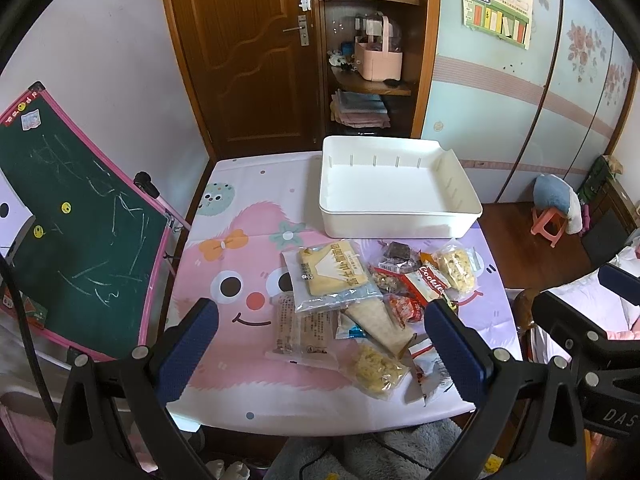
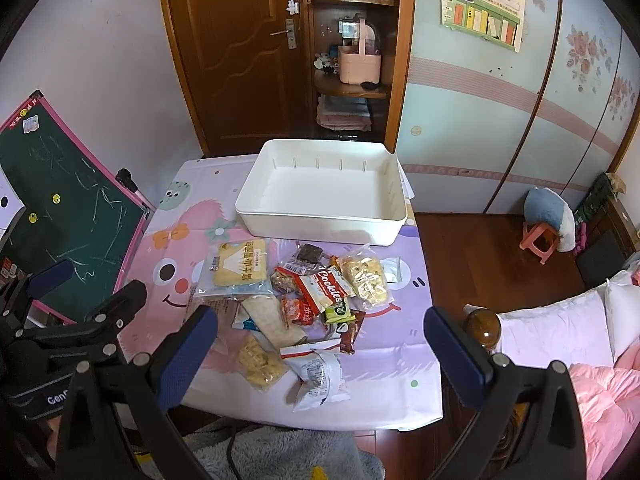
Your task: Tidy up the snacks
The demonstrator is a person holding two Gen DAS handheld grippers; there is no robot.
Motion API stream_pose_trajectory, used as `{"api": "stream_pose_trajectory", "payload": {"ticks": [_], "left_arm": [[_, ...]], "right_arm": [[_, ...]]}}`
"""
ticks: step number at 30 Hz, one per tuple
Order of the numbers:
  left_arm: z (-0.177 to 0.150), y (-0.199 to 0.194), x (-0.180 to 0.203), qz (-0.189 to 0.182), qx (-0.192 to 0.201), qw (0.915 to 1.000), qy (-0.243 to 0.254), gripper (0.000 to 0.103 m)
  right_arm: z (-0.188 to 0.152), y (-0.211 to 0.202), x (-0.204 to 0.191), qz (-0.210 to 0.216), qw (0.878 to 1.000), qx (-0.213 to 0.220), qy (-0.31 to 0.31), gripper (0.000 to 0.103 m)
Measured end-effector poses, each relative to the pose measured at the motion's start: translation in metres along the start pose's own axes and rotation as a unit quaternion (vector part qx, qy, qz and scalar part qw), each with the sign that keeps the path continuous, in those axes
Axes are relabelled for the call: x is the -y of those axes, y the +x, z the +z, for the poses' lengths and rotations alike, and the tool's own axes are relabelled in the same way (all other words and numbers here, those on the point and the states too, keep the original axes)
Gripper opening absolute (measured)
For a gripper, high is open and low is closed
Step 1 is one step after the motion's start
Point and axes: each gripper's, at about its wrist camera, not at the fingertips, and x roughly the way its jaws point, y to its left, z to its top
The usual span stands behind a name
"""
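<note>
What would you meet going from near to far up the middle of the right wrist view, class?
White crumpled packet → red Cookies packet → dark brown square snack → empty white bin → wooden shelf unit.

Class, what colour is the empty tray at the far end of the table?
The tray is plain white, inside and out. It shows best in the right wrist view.

A brown wooden door (image 1: 248,52) with a metal handle stands in the far wall. Just right of the door, open corner shelves (image 1: 372,40) hold bottles, a pink caddy and folded cloths. Further right of the door runs a pale blue wardrobe (image 1: 520,92) with flower prints and a poster. Left of the door leans a pink-framed green chalkboard (image 1: 76,224). The floor (image 2: 480,252) is dark wood, with a pink stool (image 2: 538,242) far right of the door.
</note>
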Motion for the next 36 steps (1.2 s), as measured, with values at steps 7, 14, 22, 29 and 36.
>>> {"api": "stream_pose_trajectory", "payload": {"ticks": [7,14,22,29,36], "left_arm": [[-0.001,-0.001,0.002,-0.001,0.000,1.0000,0.001,0.102],[0.002,-0.003,0.007,-0.005,0.000,1.0000,0.000,0.102],[0.009,-0.001,0.009,-0.008,-0.006,0.9999,0.003,0.102],[0.021,0.015,-0.007,0.000,-0.014,0.9999,0.000,0.102],[0.033,0.036,-0.015,-0.001,-0.018,0.9995,0.024,0.102]], "right_arm": [[0.003,-0.002,0.003,0.000,1.000,0.002,-0.001,0.103],[0.005,-0.004,0.003,-0.001,1.000,0.003,-0.001,0.103],[0.012,0.000,0.003,-0.007,1.000,-0.004,0.004,0.103],[0.020,0.009,0.006,-0.012,1.000,-0.006,0.019,0.102],[0.028,0.032,0.027,0.005,0.998,-0.028,0.063,0.101]]}}
